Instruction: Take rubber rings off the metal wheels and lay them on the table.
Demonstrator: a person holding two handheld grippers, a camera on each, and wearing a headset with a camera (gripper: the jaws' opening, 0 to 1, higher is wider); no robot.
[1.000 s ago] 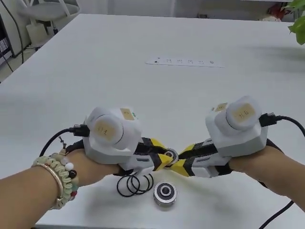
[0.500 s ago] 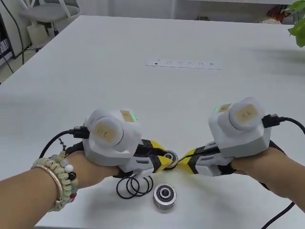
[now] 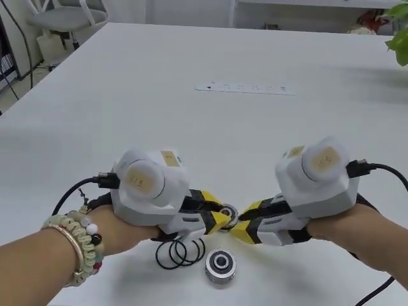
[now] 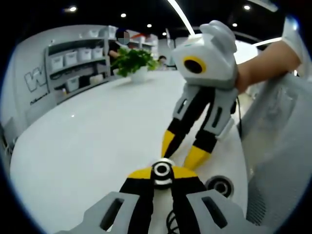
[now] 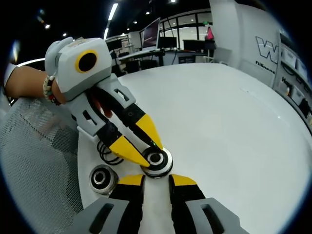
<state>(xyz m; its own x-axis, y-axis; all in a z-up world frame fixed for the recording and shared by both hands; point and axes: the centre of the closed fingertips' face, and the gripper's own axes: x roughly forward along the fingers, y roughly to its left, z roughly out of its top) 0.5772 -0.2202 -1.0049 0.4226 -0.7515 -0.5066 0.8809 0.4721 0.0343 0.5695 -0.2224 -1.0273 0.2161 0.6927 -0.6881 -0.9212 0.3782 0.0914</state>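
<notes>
At lower centre the left gripper (image 3: 218, 210) pinches a metal wheel (image 3: 228, 211), with the right gripper (image 3: 246, 218) spread-jawed just beside it; a hard tug could wrench the wheel loose onto the bench (image 3: 191, 127).

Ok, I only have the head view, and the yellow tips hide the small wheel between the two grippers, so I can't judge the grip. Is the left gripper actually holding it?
Observer: Yes. In the left gripper view the left gripper has one jaw on each side of the metal wheel, closed against it.
Operator: And the right one, is it on the wheel too?
Observer: Not that I can see. In the right gripper view the right gripper has its jaws apart, with bare table between the tips. The wheel sits just ahead of them, at the left gripper's tips.
</notes>
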